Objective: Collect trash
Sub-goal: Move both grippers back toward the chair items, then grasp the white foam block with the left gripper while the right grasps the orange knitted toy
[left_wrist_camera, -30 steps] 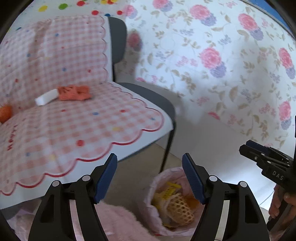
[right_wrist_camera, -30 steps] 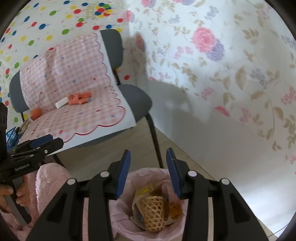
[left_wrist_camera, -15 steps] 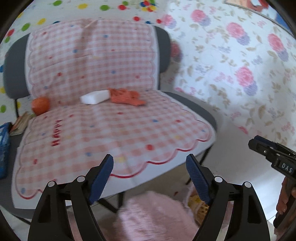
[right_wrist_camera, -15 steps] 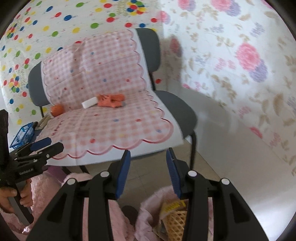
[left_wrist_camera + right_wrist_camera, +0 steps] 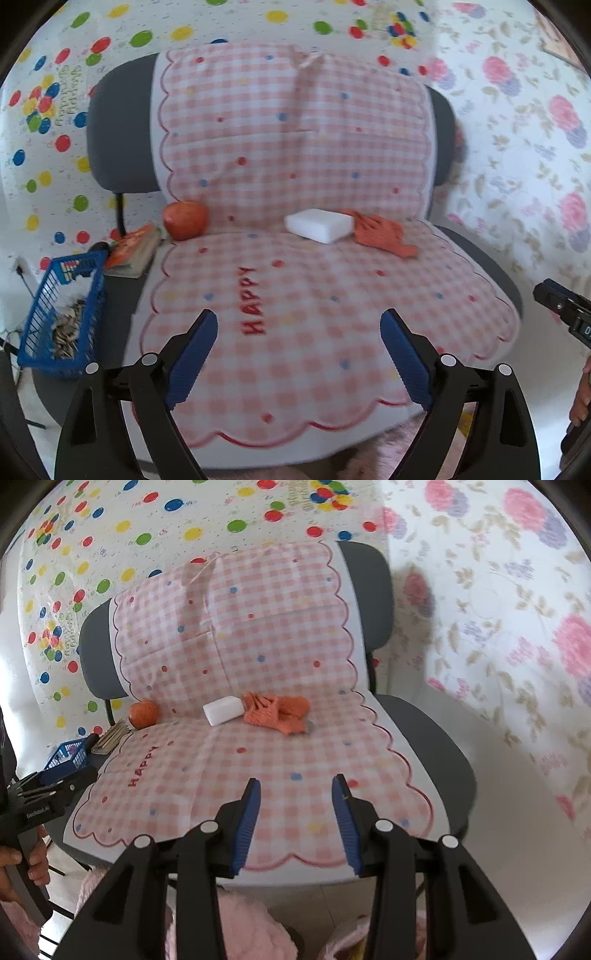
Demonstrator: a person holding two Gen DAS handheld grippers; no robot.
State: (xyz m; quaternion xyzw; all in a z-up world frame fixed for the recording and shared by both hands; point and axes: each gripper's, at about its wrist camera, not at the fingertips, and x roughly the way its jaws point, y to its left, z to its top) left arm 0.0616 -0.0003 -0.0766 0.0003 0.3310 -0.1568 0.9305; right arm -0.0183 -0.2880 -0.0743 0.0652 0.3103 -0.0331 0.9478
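Note:
A white foam block point(image 5: 319, 224) point(image 5: 223, 709) and a crumpled orange net point(image 5: 382, 232) point(image 5: 275, 710) lie side by side at the back of a chair seat covered with a pink checked cloth point(image 5: 314, 314) point(image 5: 258, 760). An orange fruit point(image 5: 184, 220) point(image 5: 143, 713) sits at the seat's back left. My left gripper point(image 5: 298, 360) is open and empty above the seat's front. My right gripper point(image 5: 295, 823) is open and empty over the seat's front edge. The rim of a pink trash bag point(image 5: 343, 938) shows at the bottom of the right wrist view.
A blue basket point(image 5: 61, 317) point(image 5: 68, 757) with scraps and a small book point(image 5: 131, 251) sit left of the cloth. A fluffy pink thing point(image 5: 240, 930) lies below the seat. Dotted and floral walls stand behind and to the right.
Both grippers have swung up and left from the trash bag on the floor to face the chair seat. Both stayed open and empty.

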